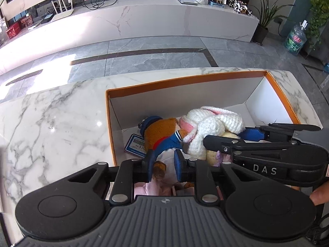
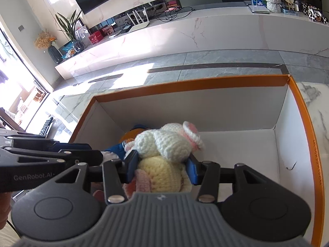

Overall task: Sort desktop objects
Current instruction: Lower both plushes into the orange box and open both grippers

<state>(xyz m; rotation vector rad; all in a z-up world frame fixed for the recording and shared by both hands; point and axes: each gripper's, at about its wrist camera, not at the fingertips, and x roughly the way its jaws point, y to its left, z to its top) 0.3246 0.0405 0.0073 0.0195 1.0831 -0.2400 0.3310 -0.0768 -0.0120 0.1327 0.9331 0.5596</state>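
An orange-rimmed white cardboard box [image 1: 185, 80] stands on the marble table and holds soft toys. My left gripper [image 1: 164, 161] reaches into its near left part. Its blue pads press on the white lower body of a brown plush bear in a blue uniform [image 1: 162, 131]. My right gripper [image 2: 162, 165] is shut on a crocheted doll [image 2: 162, 177] with a pale yellow body, white limbs and pink trim. That doll [image 1: 207, 127] lies against the bear in the left wrist view, where the right gripper's fingers [image 1: 254, 133] reach in from the right.
A card with a barcode [image 1: 136, 144] lies on the box floor beside the bear. Bare marble tabletop [image 1: 57, 123] stretches left of the box. The box's right half [image 2: 246, 154] holds nothing. Beyond the table are grey floor tiles and a long marble bench with clutter.
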